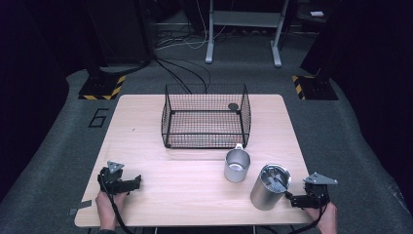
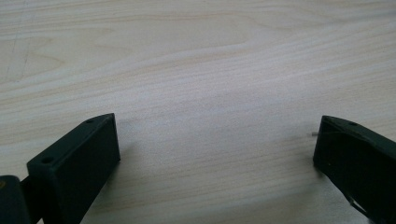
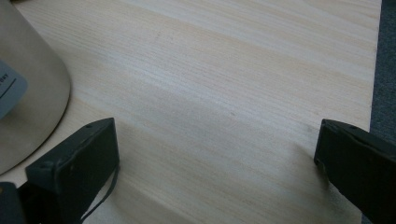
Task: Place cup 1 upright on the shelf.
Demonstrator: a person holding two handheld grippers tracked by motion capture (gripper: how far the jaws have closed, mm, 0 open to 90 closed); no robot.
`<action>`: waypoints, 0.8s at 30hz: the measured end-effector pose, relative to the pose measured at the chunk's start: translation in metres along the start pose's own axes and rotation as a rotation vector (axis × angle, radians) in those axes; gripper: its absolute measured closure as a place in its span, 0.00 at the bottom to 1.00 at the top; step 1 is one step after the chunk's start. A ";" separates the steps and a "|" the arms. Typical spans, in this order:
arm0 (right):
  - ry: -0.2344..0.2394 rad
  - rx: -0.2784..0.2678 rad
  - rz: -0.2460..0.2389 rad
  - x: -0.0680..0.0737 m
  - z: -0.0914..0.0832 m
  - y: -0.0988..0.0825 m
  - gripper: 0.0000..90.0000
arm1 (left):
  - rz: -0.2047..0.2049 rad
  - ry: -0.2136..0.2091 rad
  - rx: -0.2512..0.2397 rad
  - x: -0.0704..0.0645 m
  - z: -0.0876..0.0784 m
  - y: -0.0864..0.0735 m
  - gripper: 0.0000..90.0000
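At the near edge of a light wooden table (image 1: 195, 195), two handheld grippers are held low by a person whose hands enter from the bottom of the high view. At the near left corner, the left gripper (image 1: 137, 181) is rested on the tabletop, pointed toward the middle of the table, with the left hand (image 1: 106, 208) wrapped around its rear. Its jaws are seen spread wide in the left gripper view, with bare wood grain between them and nothing grasped. At the near right corner, the right gripper (image 1: 290, 197) is pointed leftward, held by the right hand (image 1: 327, 218). Its jaws are likewise spread wide and hold nothing; bare table lies between them. One tall steel canister (image 1: 269, 187) is stood upright just beside the right gripper's tips, and its curved wall is seen at the left edge of the right gripper view (image 3: 28, 93). One steel mug (image 1: 237, 165) is stood just left of and beyond the canister, near the front of one black wire basket (image 1: 206, 122) placed at mid-table. One small dark round object (image 1: 233, 106) is seen at the basket's far right corner.
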State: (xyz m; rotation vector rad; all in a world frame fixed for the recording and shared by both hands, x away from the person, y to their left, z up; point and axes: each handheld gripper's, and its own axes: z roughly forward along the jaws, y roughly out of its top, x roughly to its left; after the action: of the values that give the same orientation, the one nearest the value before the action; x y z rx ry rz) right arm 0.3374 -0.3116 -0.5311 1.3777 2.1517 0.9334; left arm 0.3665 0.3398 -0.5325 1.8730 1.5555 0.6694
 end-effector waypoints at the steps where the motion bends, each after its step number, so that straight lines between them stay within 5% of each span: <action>1: 0.000 0.000 0.000 0.000 0.000 0.000 0.00 | 0.000 0.001 -0.001 0.000 0.000 0.000 0.00; 24: 0.009 0.032 -0.016 -0.002 0.000 0.002 0.00 | 0.001 -0.001 0.002 0.000 0.000 0.001 0.01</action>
State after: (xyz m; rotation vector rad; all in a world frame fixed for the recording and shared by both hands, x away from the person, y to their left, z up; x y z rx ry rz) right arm 0.3394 -0.3127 -0.5290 1.3712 2.1900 0.9049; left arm 0.3671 0.3397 -0.5323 1.8748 1.5554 0.6674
